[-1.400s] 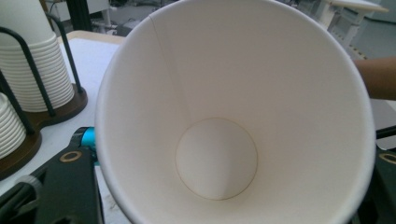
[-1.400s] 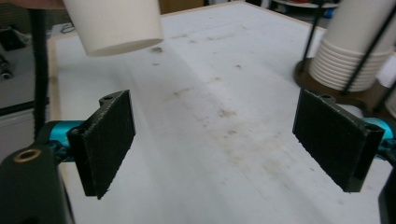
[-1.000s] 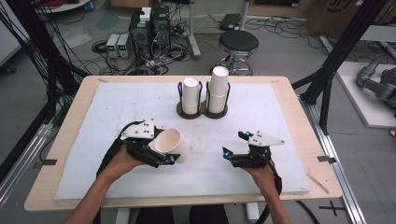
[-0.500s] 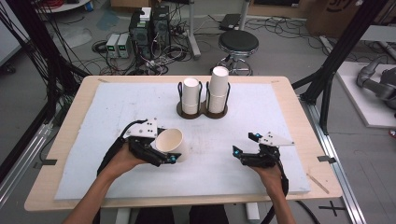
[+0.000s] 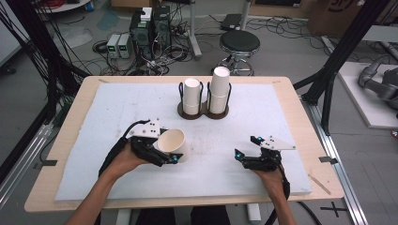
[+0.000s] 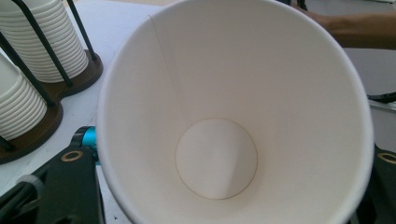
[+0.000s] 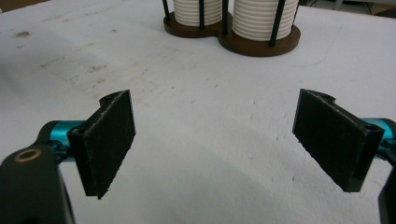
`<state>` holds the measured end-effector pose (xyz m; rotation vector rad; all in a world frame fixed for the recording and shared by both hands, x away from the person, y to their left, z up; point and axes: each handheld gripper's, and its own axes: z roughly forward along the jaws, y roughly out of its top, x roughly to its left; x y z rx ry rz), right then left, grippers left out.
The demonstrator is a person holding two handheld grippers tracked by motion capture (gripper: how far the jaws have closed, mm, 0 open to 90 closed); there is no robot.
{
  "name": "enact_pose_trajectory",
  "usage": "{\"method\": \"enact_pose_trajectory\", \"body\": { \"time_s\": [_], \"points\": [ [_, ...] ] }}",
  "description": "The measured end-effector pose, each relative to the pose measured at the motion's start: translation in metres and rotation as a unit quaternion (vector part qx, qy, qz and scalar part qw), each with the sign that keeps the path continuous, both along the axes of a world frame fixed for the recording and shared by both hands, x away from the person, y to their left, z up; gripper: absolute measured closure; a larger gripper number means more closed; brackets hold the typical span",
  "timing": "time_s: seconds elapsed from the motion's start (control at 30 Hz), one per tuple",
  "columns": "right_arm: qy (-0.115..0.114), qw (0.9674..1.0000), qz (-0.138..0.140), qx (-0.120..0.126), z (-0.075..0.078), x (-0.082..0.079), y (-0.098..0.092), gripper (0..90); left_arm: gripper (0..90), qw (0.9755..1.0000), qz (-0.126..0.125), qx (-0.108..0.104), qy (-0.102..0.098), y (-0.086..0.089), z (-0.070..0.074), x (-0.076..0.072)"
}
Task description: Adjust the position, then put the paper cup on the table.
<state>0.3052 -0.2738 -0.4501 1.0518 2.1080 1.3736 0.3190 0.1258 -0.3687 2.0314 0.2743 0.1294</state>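
Left hand (image 5: 123, 160): comes in from the bottom edge of the high view and grips the left gripper (image 5: 162, 152) over the near left part of the white mat (image 5: 117, 108).
Left gripper fingers: clenched on a paper cup (image 5: 172, 144), one black finger (image 6: 79, 186) on each side of its wall, as the left gripper view shows.
Paper cup: single, white outside and cream inside, tilted so its open mouth faces up and toward the person; the left gripper view looks straight down into it to the round bottom (image 6: 216, 158) and a faint side seam.
Right hand (image 5: 274, 177): enters from the bottom right and holds the right gripper (image 5: 243, 157) low over the near right part of the mat, well apart from the cup.
Right gripper fingers: released, the two black pads (image 7: 109, 140) standing wide apart with bare mat between them, grasping nothing.
Mat: white, with faint grey scuffs, covering most of the wooden table (image 5: 300, 122).
Cup holder (image 5: 202, 111): dark brown double base with black wire uprights, at the far middle of the mat, straight ahead of the right gripper.
Left stack (image 5: 192, 96): nested white cups, the shorter one.
Right stack (image 5: 220, 89): nested white cups, taller, just beside the left stack.
Floor beyond the table: a round black stool (image 5: 240, 43), grey boxes with tangled cables (image 5: 141, 33).
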Motion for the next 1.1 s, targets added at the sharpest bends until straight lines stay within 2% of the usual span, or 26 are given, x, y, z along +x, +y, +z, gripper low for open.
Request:
{"method": "enact_pose_trajectory", "body": {
  "time_s": [0.63, 0.83, 0.93, 1.1],
  "points": [
    [-0.004, 1.0, 0.002, 0.003, 0.0, -0.001, 0.0, 13.7, 28.1, 0.9999, 0.0, 0.011, 0.002, -0.002, -0.001, 0.007],
    [-0.006, 1.0, 0.002, 0.002, -0.001, -0.002, 0.001, 13.8, 28.2, 0.9995, 0.002, 0.031, 0.0, -0.008, -0.004, 0.012],
    [-0.006, 1.0, 0.002, 0.006, -0.001, -0.001, -0.001, 13.8, 28.1, 0.9988, 0.004, 0.049, -0.001, -0.013, -0.008, 0.015],
    [-0.004, 0.9998, 0.0, 0.018, -0.001, -0.001, -0.003, 13.7, 28.2, 0.9978, 0.008, 0.065, 0.003, -0.024, -0.016, 0.022]
  ]
}}
